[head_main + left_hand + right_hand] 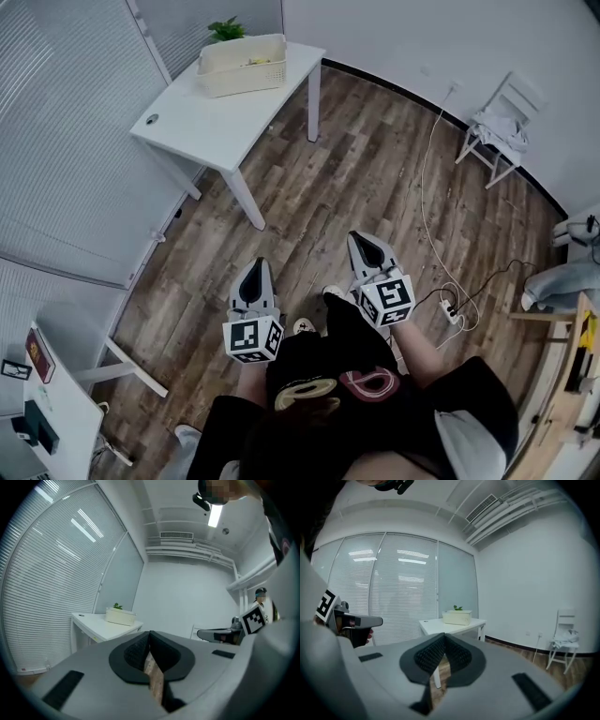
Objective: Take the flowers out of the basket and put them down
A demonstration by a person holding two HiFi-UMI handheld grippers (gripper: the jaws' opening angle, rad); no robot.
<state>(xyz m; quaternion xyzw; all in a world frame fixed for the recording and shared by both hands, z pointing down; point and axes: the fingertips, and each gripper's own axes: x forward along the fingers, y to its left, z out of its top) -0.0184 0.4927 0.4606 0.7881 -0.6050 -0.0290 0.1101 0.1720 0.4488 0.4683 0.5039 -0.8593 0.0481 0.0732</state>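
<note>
Your left gripper (253, 281) and right gripper (367, 251) are both closed, empty, well apart from the flowers (226, 30) in the basket (242, 67) on the desk (202, 127); arriving unopened, you could shove the basket.

Cream basket (242, 67) stands on white table (202, 122), green leaves (226, 29) showing above.

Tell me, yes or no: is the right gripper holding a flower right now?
No: the right gripper has its jaws closed together with nothing between them, well short of the basket.
</note>
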